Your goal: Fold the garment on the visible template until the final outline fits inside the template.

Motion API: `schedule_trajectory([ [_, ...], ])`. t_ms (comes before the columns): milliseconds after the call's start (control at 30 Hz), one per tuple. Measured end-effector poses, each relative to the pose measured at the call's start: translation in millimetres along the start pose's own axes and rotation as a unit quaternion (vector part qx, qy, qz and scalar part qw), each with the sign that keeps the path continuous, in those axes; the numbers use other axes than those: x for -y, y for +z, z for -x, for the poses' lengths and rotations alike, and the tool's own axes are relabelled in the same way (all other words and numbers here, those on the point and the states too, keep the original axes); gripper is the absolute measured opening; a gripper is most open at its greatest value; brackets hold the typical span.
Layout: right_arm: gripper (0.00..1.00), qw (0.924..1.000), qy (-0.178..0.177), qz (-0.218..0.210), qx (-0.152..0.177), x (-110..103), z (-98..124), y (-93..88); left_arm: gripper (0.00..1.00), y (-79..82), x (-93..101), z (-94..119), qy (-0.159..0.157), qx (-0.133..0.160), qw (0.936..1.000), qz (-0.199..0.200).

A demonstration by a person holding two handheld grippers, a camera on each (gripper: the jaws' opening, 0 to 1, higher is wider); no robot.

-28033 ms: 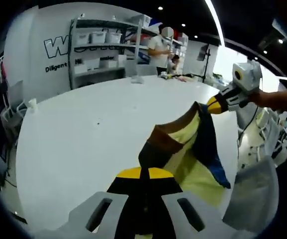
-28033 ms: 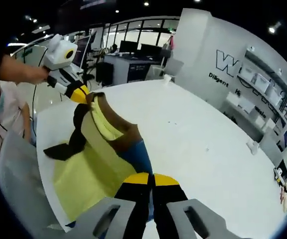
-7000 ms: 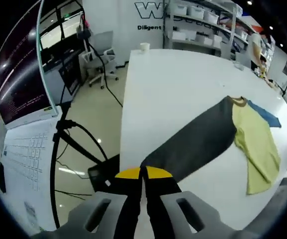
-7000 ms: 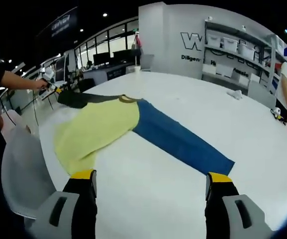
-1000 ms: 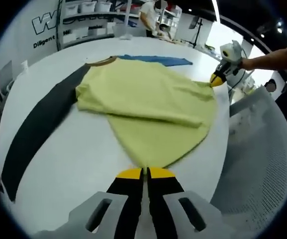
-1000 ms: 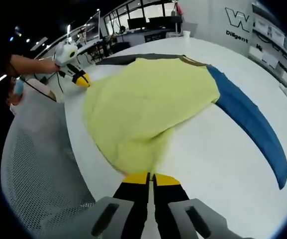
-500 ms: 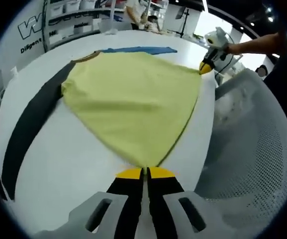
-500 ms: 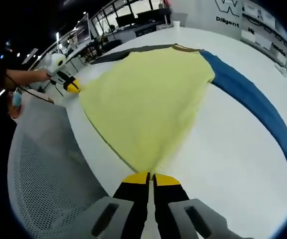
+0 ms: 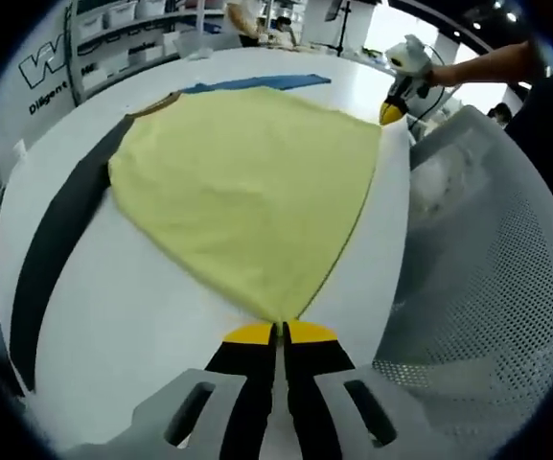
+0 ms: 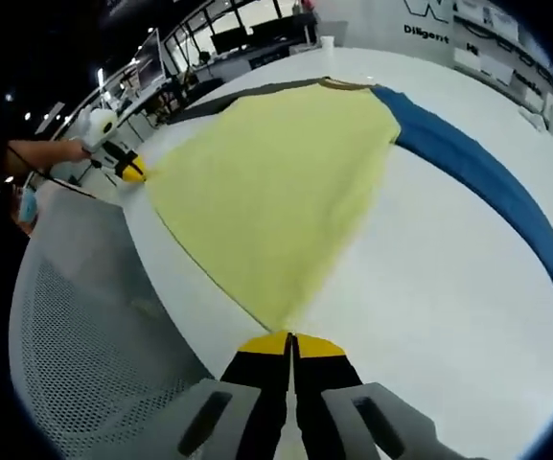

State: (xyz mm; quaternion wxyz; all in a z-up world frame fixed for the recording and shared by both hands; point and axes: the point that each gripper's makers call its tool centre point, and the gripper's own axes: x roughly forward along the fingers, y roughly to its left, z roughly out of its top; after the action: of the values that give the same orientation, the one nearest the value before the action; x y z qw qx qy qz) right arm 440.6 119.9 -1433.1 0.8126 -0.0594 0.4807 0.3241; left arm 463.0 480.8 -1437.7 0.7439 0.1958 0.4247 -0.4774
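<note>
On the white worktop [image 9: 151, 316] the garment [image 9: 247, 182] lies spread flat, yellow body, dark sleeve [image 9: 56, 240], blue sleeve [image 10: 477, 172]. My left tongs [image 9: 278, 331] clamp one hem corner, my right tongs [image 10: 290, 340] the other. Mesh chair [image 9: 477, 287] stands just beside the worktop edge; shelving [image 9: 132, 29] behind.

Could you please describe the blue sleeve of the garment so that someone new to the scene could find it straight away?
Start at the large white round table, where a long-sleeved shirt with a pale yellow body lies spread flat. From the brown collar, one sleeve runs out to each side. The blue sleeve is the bright blue strip lying flat on the white tabletop; the other sleeve is dark grey.
</note>
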Motion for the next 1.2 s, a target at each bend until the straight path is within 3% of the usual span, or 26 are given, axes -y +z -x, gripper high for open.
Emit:
schedule_trajectory([
  [100,0.0,0.9997,0.008,-0.019,0.015,-3,-4,8.8,0.05,-0.4,0.6,0,-0.002,-0.001,1.0,0.004],
  [233,0.14,0.9996,0.013,-0.008,0.023,-11,-13,13.9,0.05,-2.0,4.3,0,-0.006,-0.005,1.0,0.004],
  [333,0.07,0.9995,0.008,0.029,-0.011,-13,-20,2.4,0.05,-2.5,3.5,1,-0.005,-0.005,1.0,0.004],
  [367,0.01,0.9982,-0.012,0.054,-0.021,-7,-21,-1.9,0.05,-2.8,3.5,1,-0.006,-0.006,0.9999,0.01],
  [400,0.0,0.9959,-0.021,0.088,-0.005,-4,-21,5.6,0.05,-2.8,3.5,1,-0.006,-0.006,0.9999,0.009],
  [500,0.0,0.9967,-0.01,0.076,-0.029,-8,-18,-0.7,0.05,-4.5,3.9,2,-0.007,-0.006,0.9999,0.006],
  [633,0.0,0.9885,-0.04,0.122,-0.079,6,-13,-11.9,0.05,-6.1,3.2,2,-0.008,-0.012,0.9999,0.004],
  [667,0.0,0.988,-0.021,0.138,-0.066,1,-15,-9.5,0.05,-6.1,3.4,2,-0.008,-0.013,0.9999,0.003],
  [700,0.0,0.9906,-0.035,0.11,-0.073,4,-14,-13.0,0.05,-6.2,3.6,1,-0.009,-0.014,0.9999,0.003],
  [767,0.0,0.9932,-0.028,0.086,-0.074,2,-11,-14.8,0.05,-5.7,4.1,1,-0.01,-0.016,0.9998,0.003],
  [933,0.0,0.9924,-0.033,0.11,-0.044,3,-11,-3.7,0.06,-4.7,3.5,0,-0.015,-0.02,0.9997,0.007],
  [1100,0.01,0.993,-0.025,0.115,-0.011,-6,-15,14.9,0.06,9.9,-3.2,4,-0.004,0.014,0.9999,-0.002],
  [1200,0.09,0.9934,-0.014,0.113,-0.011,-14,-20,15.5,0.08,12.9,-5.7,8,-0.01,0.022,0.9997,0.009],
])
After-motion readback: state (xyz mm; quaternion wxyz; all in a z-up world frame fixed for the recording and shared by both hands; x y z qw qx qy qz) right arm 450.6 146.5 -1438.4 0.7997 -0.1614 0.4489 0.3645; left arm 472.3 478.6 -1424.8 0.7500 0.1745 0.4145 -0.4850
